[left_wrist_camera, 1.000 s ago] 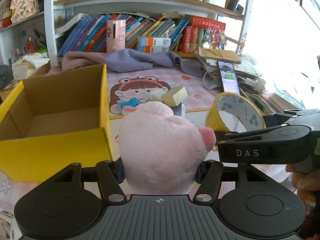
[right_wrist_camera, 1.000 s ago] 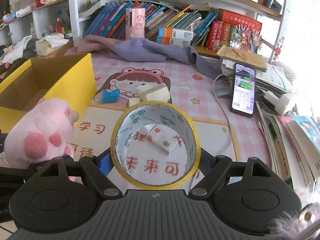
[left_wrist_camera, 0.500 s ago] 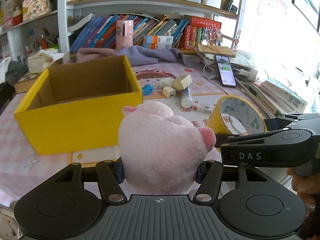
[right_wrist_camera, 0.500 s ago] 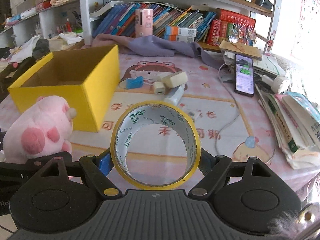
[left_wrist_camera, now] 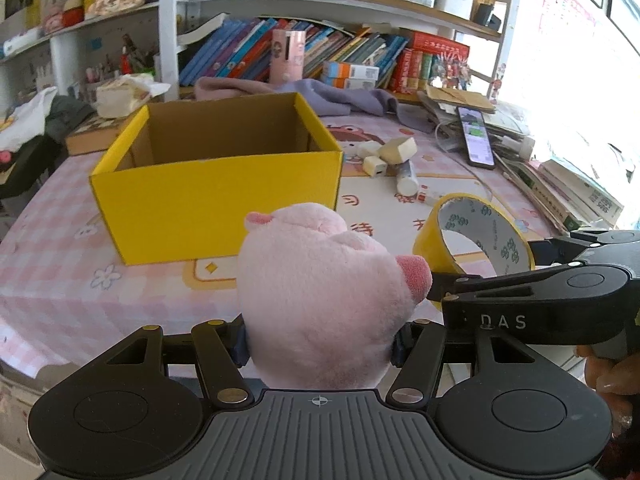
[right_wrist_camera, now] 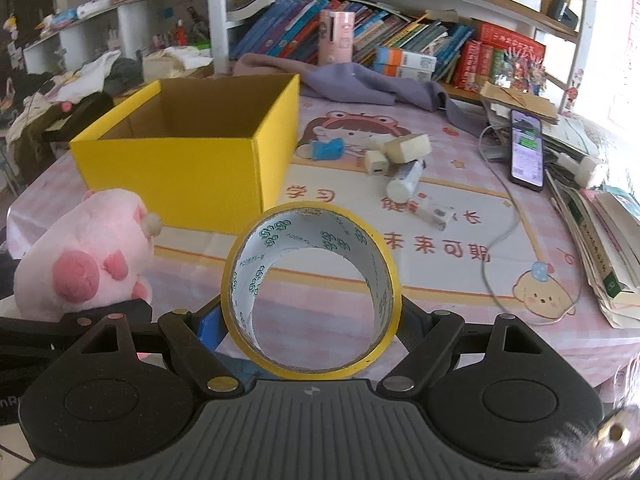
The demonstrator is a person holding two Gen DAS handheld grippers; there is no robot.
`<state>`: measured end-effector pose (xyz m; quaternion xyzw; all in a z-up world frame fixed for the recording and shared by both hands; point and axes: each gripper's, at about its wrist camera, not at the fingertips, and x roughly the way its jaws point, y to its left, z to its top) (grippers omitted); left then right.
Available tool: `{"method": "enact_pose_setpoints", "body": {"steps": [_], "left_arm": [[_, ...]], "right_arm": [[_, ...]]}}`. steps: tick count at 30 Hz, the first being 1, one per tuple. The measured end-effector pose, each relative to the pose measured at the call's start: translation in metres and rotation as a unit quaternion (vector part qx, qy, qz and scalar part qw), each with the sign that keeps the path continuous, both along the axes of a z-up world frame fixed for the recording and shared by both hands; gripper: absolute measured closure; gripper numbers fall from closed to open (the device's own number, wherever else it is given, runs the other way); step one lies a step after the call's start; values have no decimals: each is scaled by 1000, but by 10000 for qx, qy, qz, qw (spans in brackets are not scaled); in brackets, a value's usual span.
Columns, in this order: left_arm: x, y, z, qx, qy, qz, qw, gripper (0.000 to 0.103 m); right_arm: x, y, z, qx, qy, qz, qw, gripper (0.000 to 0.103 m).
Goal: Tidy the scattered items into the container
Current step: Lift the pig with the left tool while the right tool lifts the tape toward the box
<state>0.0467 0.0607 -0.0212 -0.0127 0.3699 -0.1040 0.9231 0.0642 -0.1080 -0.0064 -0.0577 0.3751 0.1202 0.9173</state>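
My left gripper [left_wrist_camera: 320, 340] is shut on a pink plush pig [left_wrist_camera: 320, 292], held above the table's near edge; the pig also shows at the left of the right wrist view [right_wrist_camera: 88, 256]. My right gripper [right_wrist_camera: 310, 328] is shut on a yellow tape roll [right_wrist_camera: 312, 292], which also shows at the right of the left wrist view [left_wrist_camera: 472, 240]. An open, empty yellow cardboard box [left_wrist_camera: 216, 196] [right_wrist_camera: 180, 168] stands on the table ahead and to the left. Beyond its right side lie a blue item [right_wrist_camera: 326, 148], small cream blocks [right_wrist_camera: 406, 146], a white tube [right_wrist_camera: 404, 180] and a small white stick [right_wrist_camera: 434, 212].
A pink cartoon mat [right_wrist_camera: 440, 248] covers the table. A phone [right_wrist_camera: 526, 148] with a cable and stacked books [right_wrist_camera: 600, 232] lie at the right. A purple cloth [right_wrist_camera: 360, 84] and a bookshelf [left_wrist_camera: 320, 52] stand behind the box. Clothes are heaped at the far left [right_wrist_camera: 60, 100].
Both grippers have pulled back and up from the table with their loads. The box and scattered items now look farther away, and the whole box is in view.
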Motion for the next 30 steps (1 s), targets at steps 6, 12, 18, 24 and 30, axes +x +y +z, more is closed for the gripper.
{"method": "enact_pose_setpoints", "body": {"steps": [6, 12, 18, 24, 30], "left_arm": [[-5, 10, -2, 6, 58, 198, 9998, 43], [-11, 24, -5, 27, 152, 477, 9987, 43], [-17, 38, -6, 49, 203, 692, 9974, 43], [-20, 46, -7, 20, 223, 852, 9961, 43], [-24, 53, -9, 12, 249, 982, 9948, 43]], "right_arm": [[-3, 7, -2, 15, 54, 126, 9999, 22], [-4, 16, -5, 61, 123, 259, 9996, 22], [-5, 33, -7, 67, 162, 555, 9983, 22], [-5, 44, -8, 38, 192, 738, 9971, 22], [-5, 52, -9, 22, 200, 883, 9959, 22]]}}
